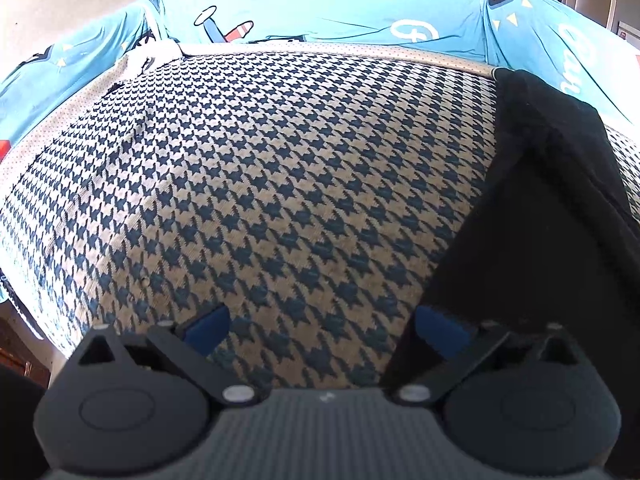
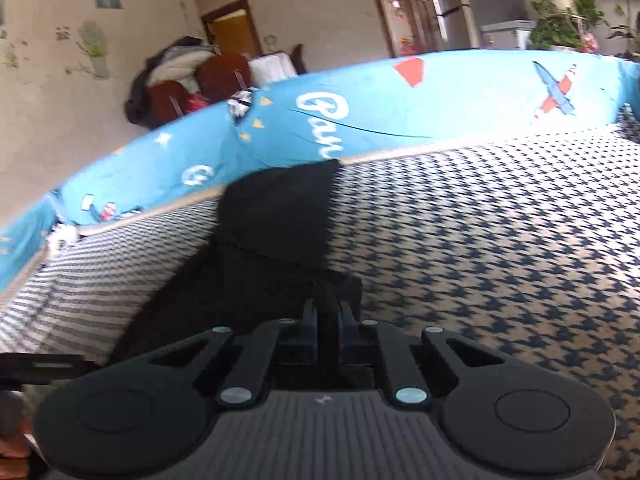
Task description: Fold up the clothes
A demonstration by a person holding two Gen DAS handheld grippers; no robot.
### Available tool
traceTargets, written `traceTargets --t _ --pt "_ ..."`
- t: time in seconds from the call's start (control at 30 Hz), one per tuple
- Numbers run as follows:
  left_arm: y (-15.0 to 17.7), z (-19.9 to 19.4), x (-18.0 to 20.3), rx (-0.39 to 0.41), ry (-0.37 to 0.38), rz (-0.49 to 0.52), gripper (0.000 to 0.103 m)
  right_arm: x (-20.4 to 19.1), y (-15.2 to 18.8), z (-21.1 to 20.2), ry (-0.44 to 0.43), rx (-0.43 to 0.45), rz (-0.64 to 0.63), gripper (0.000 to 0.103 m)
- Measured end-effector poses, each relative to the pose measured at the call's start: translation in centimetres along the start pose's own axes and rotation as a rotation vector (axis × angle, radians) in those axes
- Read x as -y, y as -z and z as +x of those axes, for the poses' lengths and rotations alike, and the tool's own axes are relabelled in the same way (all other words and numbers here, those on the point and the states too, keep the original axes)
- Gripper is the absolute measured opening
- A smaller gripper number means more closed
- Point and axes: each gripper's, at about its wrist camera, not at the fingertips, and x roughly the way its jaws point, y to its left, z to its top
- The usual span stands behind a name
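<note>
Only right gripper (image 2: 328,312) pinching black garment (image 2: 280,208); left gripper (image 1: 322,326) agape.

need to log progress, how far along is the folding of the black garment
Early stage. Done: the black garment lies on the houndstooth cover, no neat fold visible yet. In hand: the right gripper is shut on the garment's near edge, while the left gripper is open over the cover, holding nothing. Left: carrying the pinched edge over and the folds themselves.
</note>
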Motion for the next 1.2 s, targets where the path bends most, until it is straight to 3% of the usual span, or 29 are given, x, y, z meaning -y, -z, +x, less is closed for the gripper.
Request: traceTargets --t 0.23,0.57,0.87,1.2 --pt "-0.4 -0.9 -1.2 0.024 0.009 -0.034 0.103 -6.3 0.1 -0.5 -0.175 0.004 -0.057 0.011" --pt "-1.5 -3.3 -5.0 0.126 -0.030 -0.124 0.103 -15.3 2.9 1.7 -0.395 -0.092 -0.197 0.011" --pt "-1.6 -3.6 -6.1 0.127 -0.029 -0.140 0.103 -18.5 6.8 5.1 -0.429 -0.218 -0.289 0.011" --pt "-1.5 -3.1 -4.6 0.111 0.010 -0.101 0.103 -17.4 7.4 6.2 -0.479 -0.331 -0.298 0.020"
